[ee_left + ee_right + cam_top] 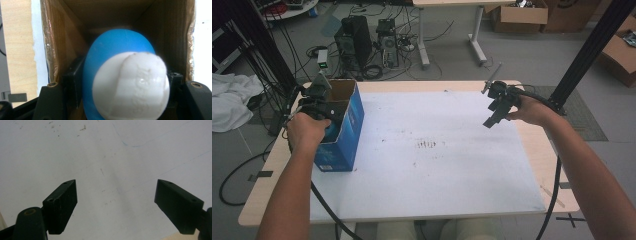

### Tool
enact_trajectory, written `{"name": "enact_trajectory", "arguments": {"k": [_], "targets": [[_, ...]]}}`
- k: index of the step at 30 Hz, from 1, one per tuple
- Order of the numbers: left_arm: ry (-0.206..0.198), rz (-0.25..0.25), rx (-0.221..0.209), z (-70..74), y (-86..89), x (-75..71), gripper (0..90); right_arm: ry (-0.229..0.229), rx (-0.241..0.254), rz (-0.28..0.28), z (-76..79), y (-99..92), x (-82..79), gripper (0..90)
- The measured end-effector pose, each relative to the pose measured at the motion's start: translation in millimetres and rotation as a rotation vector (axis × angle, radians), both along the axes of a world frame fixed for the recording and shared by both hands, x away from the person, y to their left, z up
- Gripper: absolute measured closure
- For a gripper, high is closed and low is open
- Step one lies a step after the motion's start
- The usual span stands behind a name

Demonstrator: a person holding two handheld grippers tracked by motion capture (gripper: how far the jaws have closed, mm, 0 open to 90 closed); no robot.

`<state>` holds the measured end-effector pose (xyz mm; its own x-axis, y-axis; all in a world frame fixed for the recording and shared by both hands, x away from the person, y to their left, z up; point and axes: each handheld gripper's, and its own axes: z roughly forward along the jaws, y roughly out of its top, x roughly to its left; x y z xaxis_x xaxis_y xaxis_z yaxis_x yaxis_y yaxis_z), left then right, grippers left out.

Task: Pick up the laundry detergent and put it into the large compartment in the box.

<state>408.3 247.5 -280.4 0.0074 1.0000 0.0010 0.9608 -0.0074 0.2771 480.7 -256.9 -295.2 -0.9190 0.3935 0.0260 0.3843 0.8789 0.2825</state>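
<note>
A blue rounded object with a white cap (120,55) sits between the jaws of my left gripper (123,85), which is shut on it. The object is held in the mouth of an open cardboard box (75,30), brown inside. In the high view that box (346,131) is blue outside and stands at the table's left, with my left gripper (324,107) at its open top. My right gripper (492,120) hovers over the far right of the white mat (437,170). In its own view the right gripper (116,202) is open with nothing between its fingers.
The white mat (112,150) covers most of the wooden table (542,150) and carries faint marks near its middle. Behind the table, computer towers (357,40), cables and cardboard boxes (519,15) stand on the floor. A black post (592,50) rises at the right.
</note>
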Motion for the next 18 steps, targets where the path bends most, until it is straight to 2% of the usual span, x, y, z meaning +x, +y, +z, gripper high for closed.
{"name": "enact_trajectory", "arguments": {"k": [10, 18], "targets": [[-0.006, 0.016, -0.013, 3.0, 4.6, -1.9, 34.9, 0.003, -0.003, 0.004, -1.4, 1.1, -0.6, 18.5], [-0.037, 0.028, -0.030, 9.0, 5.5, -4.1, 32.3, 0.005, -0.004, 0.004, -1.0, 1.1, -1.5, 18.4]]}}
